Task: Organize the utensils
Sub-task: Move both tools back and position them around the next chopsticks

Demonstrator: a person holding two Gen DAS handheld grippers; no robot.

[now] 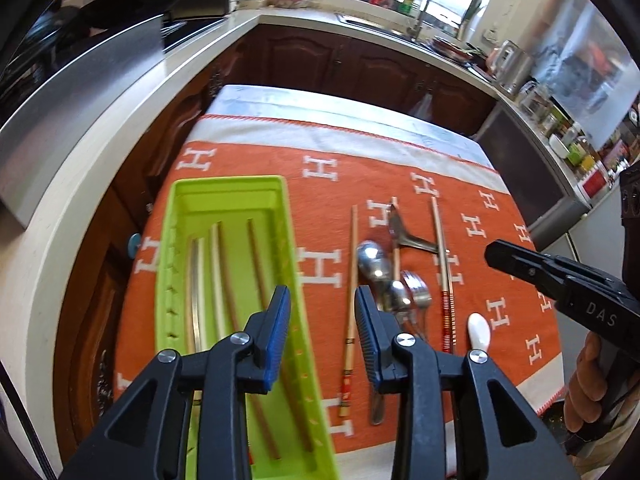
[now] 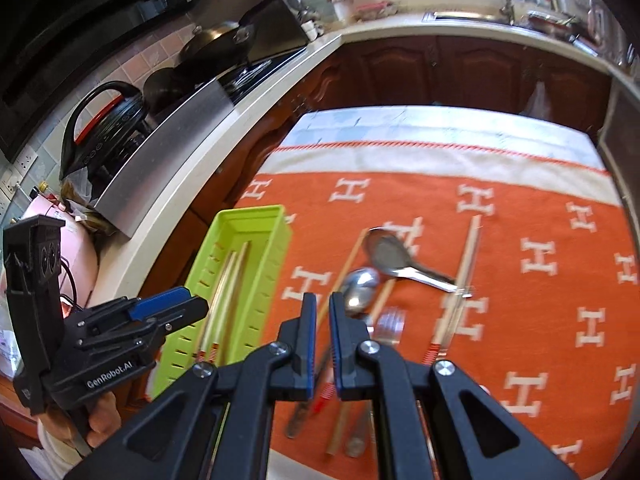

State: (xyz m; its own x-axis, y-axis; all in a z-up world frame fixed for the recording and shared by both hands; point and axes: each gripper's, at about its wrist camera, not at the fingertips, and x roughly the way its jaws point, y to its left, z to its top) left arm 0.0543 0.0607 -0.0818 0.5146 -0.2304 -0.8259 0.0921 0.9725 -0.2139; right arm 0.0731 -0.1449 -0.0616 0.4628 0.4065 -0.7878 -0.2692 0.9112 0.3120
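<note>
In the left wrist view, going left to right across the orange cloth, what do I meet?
Lime-green plastic organizer tray with chopsticks in it → lone bamboo chopstick → cluster of steel spoons → red-handled chopstick pair → small white ceramic spoon → the right tongs.

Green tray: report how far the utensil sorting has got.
Done: three chopsticks lie in the green tray. In hand: nothing; the left claw is open and empty over the tray's edge, and the right claw is shut on nothing. Left: the spoons, a fork, a white spoon and several chopsticks remain on the orange cloth.
</note>
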